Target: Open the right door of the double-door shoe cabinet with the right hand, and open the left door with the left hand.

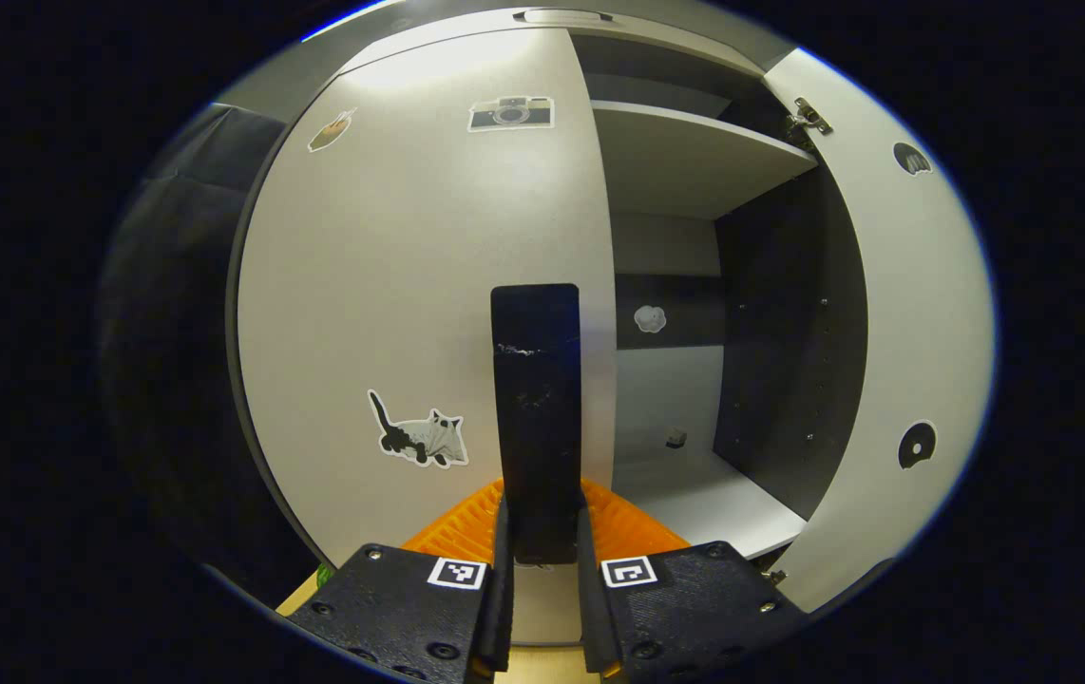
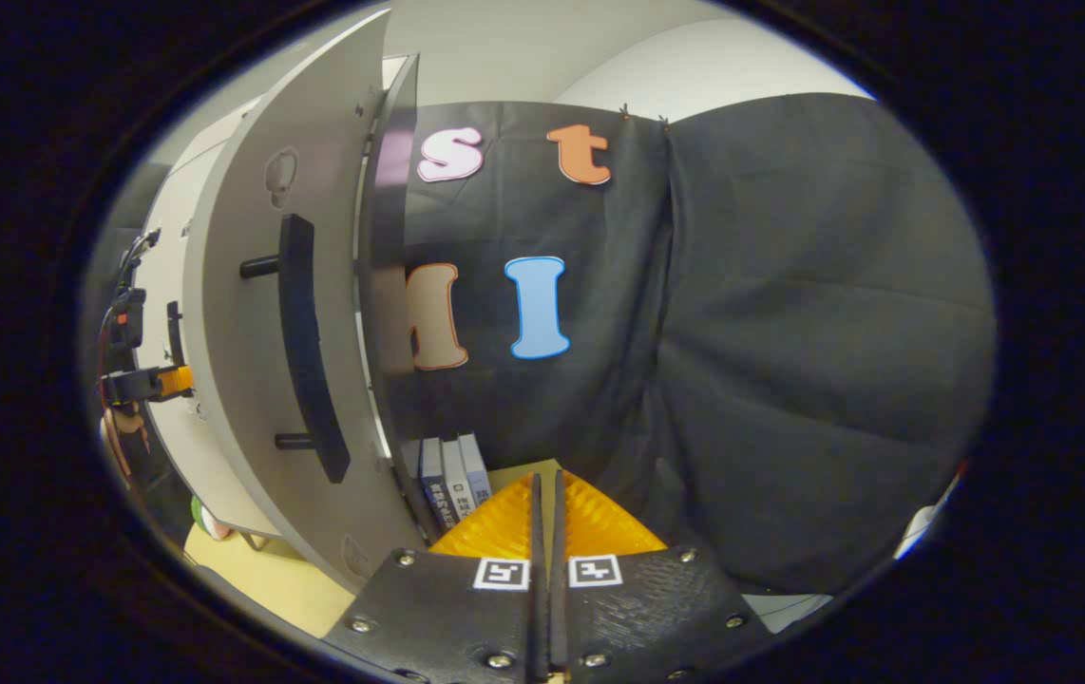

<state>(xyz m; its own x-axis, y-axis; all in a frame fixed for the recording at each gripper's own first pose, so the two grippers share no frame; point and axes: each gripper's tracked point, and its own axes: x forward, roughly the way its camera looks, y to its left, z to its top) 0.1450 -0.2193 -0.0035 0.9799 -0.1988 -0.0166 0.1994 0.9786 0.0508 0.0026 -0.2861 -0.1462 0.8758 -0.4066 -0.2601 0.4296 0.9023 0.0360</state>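
The left door [image 1: 428, 313] of the shoe cabinet [image 1: 694, 161] stands closed, its dark handle [image 1: 535, 408] rising straight between the fingers of the left hand-held gripper [image 1: 542, 551], which clamp it near its lower end. The right door [image 1: 913, 313] is swung open, baring a shelf [image 1: 694, 157]. The right hand-held gripper [image 2: 545, 513] is pressed together on nothing, just beside that open door's handle [image 2: 310, 351], near some books [image 2: 452, 475].

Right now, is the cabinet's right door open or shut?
Open: the right door is swung wide, baring the shelf and the interior; the left door looks shut.
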